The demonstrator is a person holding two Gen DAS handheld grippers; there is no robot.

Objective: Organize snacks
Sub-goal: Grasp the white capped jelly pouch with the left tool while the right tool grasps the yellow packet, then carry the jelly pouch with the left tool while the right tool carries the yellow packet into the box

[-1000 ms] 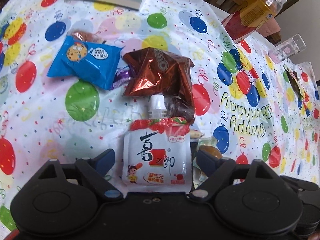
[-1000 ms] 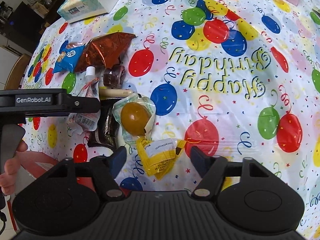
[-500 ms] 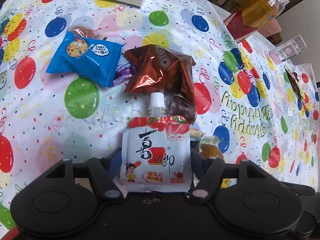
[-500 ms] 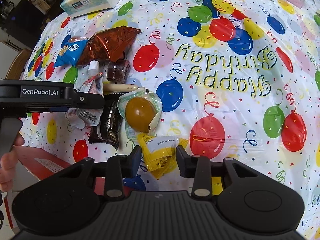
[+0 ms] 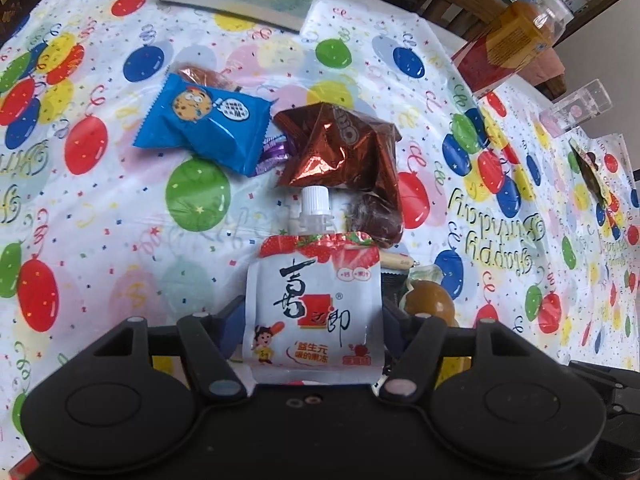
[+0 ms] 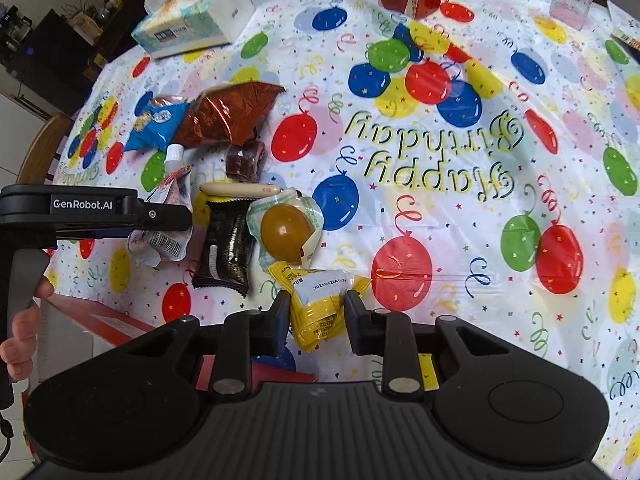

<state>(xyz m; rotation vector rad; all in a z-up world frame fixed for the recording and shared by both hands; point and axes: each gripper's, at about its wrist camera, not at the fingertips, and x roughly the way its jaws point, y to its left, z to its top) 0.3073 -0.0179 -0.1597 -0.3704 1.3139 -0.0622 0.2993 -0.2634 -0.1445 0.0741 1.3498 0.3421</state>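
Balloon tablecloth (image 6: 460, 208) carries snacks at 10 o'clock. Left gripper (image 5: 312, 320) has closed on the pouch (image 5: 314, 312): soft, squashy, best held low on its body. Right gripper (image 6: 316, 312) pinches the yellow packet (image 6: 320, 304), light and crinkly, likely slippery.

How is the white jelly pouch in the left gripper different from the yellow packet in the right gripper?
The jelly pouch is white with red strawberry art and a screw cap; the yellow packet is plain yellow with a white printed label and no cap. The jelly pouch looks smooth and flat, while the yellow packet is crumpled. Shared: each is clamped between fingers, the pouch in the left gripper, the packet in the right gripper, at the near table edge.
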